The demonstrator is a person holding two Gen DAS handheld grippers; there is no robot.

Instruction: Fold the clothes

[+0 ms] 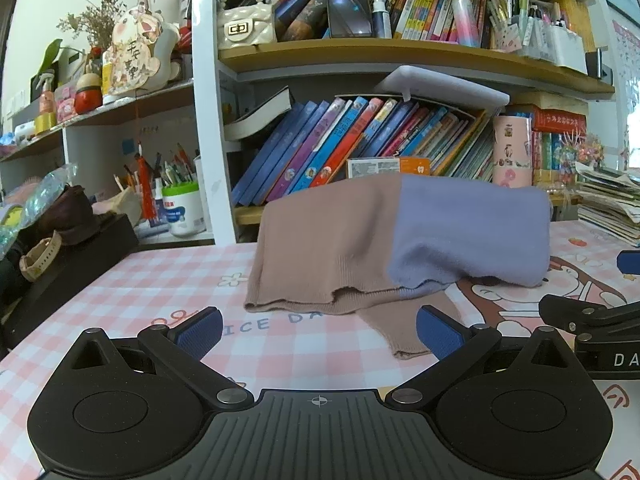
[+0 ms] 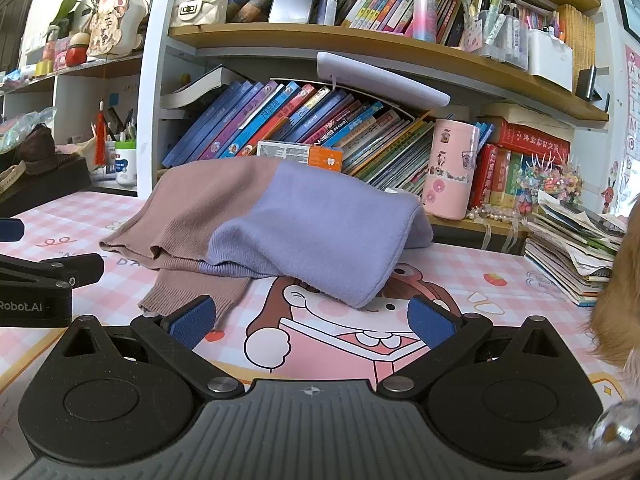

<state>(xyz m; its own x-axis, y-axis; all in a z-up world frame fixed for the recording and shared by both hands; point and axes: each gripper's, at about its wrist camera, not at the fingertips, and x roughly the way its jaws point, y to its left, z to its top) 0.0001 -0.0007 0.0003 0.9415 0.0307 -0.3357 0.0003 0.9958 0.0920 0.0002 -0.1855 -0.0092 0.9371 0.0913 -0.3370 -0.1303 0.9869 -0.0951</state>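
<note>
**Folded sweater on surface, both jaws wide and empty**

Left gripper (image 1: 318, 332) and right gripper (image 2: 312, 320): jaws fully spread, holding nothing, low over the pink checked surface (image 1: 132, 280). Just ahead lies the sweater (image 1: 400, 240), loosely folded, tan-pink left half, lavender right half, ribbed tan cuff trailing toward the grippers. Bookshelf (image 1: 360, 144) behind

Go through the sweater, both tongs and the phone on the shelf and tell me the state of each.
sweater: brown and lilac, loosely folded on the pink mat, one cuff sticking out toward the camera.
left tongs: open, nothing between them, short of the sweater.
right tongs: open, nothing between them.
phone: propped upright on the upper shelf, screen dark.
</note>
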